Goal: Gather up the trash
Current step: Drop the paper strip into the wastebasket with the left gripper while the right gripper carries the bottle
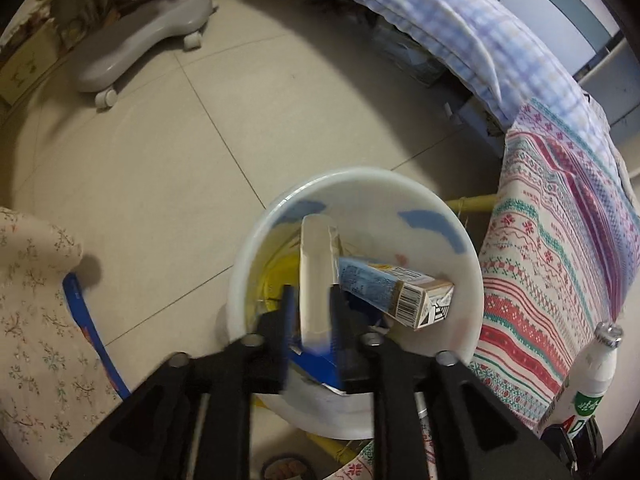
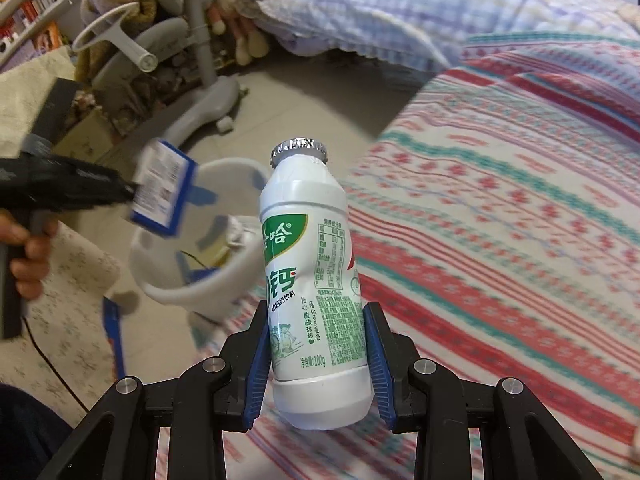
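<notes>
One bottle (image 2: 316, 280) — long axis near upright, foil cap up — sits clamped in the right gripper (image 2: 320, 364) above the bed (image 2: 520, 240). One blue carton (image 2: 162, 188) stands between the left gripper's (image 1: 310, 312) parted jaws over one white bin (image 1: 468, 280); contact unclear.

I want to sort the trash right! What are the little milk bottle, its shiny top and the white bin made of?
The bottle looks like thin white plastic, smooth with a slight sheen and dented at the side. Its cap seems to be crinkled silver foil. The bin looks like glossy white plastic, since light shines through its wall.
</notes>
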